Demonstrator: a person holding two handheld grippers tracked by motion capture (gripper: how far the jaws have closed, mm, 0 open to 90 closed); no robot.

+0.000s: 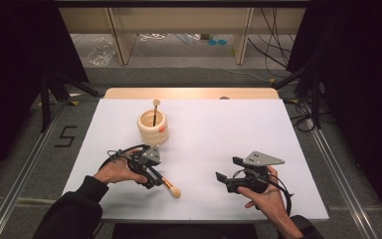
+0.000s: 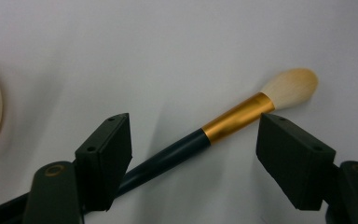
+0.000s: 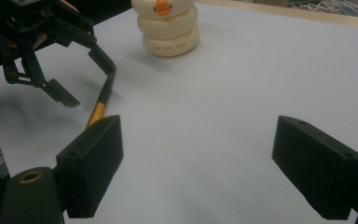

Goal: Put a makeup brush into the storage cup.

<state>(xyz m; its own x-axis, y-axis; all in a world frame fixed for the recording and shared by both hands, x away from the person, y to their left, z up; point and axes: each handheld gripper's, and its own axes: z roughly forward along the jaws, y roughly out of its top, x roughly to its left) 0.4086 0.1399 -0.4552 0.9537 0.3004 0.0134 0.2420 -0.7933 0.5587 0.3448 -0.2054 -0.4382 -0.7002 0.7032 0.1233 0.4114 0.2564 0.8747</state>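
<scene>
The left gripper [image 1: 155,180] stands with its jaws wide apart over the white table [image 1: 238,129], astride the dark-handled makeup brush with a gold ferrule and pale bristles [image 2: 223,123], whose handle passes just beside one black pad [image 2: 105,156] while the other stands clear. The brush lies flat near the table's front, well apart from the cream ringed holder [image 1: 153,127] behind it. The right gripper [image 3: 198,168] hangs spread, nothing between its jaws.

A makeup brush [image 2: 205,135] with dark handle, gold ferrule and pale bristles lies flat on the white table, bristles pointing to four o'clock in the high view.
</scene>
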